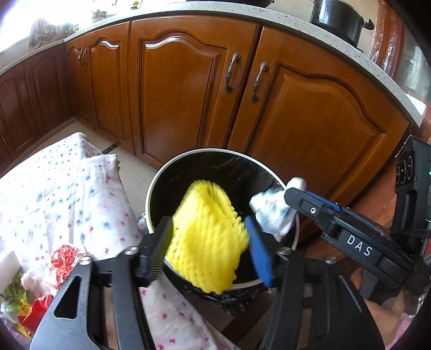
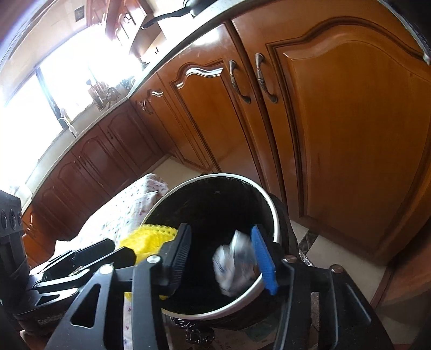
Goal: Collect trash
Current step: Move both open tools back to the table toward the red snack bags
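A round trash bin (image 1: 150,193) with a black liner stands on the floor by the cabinets; it also shows in the right wrist view (image 2: 272,204). My left gripper (image 1: 208,247) is open over the bin, with a yellow foam fruit net (image 1: 207,242) between its fingers, blurred. My right gripper (image 2: 221,258) is open above the bin; a crumpled white wrapper (image 2: 234,263) lies against its blue finger, blurred. In the left wrist view the right gripper (image 1: 274,207) reaches in from the right with the wrapper (image 1: 272,212) at its tip.
A table with a flowered white cloth (image 1: 54,193) is on the left, with red and green wrappers (image 1: 59,261) near its front. Wooden cabinet doors (image 1: 188,88) stand behind the bin. A black pot (image 1: 336,18) sits on the counter.
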`<state>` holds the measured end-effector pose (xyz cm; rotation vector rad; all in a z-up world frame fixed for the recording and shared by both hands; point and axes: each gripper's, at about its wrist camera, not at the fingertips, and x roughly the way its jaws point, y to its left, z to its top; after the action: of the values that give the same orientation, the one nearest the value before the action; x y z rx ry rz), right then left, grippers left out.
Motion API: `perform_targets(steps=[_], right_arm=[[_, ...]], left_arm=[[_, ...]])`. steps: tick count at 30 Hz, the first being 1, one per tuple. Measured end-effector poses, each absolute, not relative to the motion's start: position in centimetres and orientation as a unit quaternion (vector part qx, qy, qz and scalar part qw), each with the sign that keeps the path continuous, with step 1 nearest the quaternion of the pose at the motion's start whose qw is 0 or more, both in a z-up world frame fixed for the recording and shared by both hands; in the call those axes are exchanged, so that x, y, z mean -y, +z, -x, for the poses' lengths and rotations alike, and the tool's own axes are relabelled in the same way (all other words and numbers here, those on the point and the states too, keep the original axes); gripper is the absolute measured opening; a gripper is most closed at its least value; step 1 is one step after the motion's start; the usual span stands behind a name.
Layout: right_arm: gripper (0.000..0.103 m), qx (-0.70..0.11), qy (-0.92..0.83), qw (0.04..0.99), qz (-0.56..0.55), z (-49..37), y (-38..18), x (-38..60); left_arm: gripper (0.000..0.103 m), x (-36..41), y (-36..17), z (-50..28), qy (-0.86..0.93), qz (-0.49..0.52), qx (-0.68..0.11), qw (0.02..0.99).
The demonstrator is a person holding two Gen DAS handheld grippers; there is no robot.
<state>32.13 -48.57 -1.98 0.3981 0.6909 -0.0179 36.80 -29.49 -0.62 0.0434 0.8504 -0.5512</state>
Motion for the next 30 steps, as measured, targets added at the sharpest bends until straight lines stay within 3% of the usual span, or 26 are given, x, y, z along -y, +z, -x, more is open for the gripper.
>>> perform_targets(steps=[2, 7, 13, 15, 18, 30], right_arm=[[0.051, -0.331, -0.01, 0.922, -0.198, -31.6, -1.6, 48.7], [0.053, -0.316, -0.006, 0.927, -0.201, -30.1, -0.7, 48.0], [0.066, -0.301, 0.014, 0.931, -0.205, -27.6, 0.0, 45.3], [0.079, -0.298, 0.021, 0.931, -0.209, -26.7, -0.1, 44.2], [0.088, -0.292, 0.032, 0.932, -0.214, -25.2, -0.3, 42.4], [0.092, -0.294, 0.071, 0.929, -0.215, -22.5, -1.7, 36.7]], left_arm=[[0.067, 29.3, -0.4, -36.7, -0.267, -0.018, -0.405, 0.874], [0.069, 27.8, 0.6, -35.8, -0.262, -0.006, -0.395, 0.881], [0.07, 24.8, 1.8, -33.1, -0.254, 0.016, -0.381, 0.889], [0.07, 23.5, 1.9, -31.9, -0.252, 0.02, -0.377, 0.891], [0.071, 21.7, 1.8, -30.3, -0.244, 0.026, -0.375, 0.894], [0.076, 12.8, 1.3, -24.9, -0.197, 0.045, -0.362, 0.91]])
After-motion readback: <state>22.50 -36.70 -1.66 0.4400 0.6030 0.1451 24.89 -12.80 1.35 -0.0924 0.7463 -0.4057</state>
